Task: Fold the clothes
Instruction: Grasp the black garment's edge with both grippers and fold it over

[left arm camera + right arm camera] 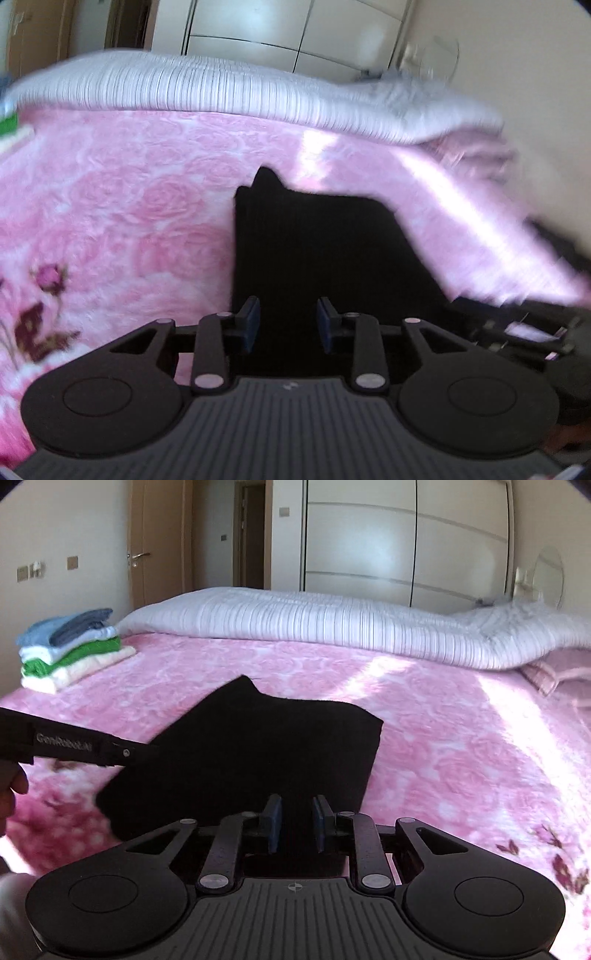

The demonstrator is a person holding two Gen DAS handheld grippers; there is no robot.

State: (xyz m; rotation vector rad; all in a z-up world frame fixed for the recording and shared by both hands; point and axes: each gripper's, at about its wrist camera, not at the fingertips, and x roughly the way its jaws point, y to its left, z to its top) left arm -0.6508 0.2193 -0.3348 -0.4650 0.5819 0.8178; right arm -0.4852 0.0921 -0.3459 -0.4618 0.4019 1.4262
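Black knit garment (251,753) – soft, light, limp – lies flat and partly folded on the pink blanket (443,746), just ahead of both tools. Right gripper (296,823): blue pads apart with a gap between them, over the garment's near edge; nothing visibly pinched. Left gripper (288,325): pads likewise parted above the cloth, gripping nothing I can see. Judgement: fabric will drape and sag when lifted, so pinch a corner or the near hem – not the middle. Beyond the garment, left, the folded stack (74,646); behind it the striped duvet (332,624).
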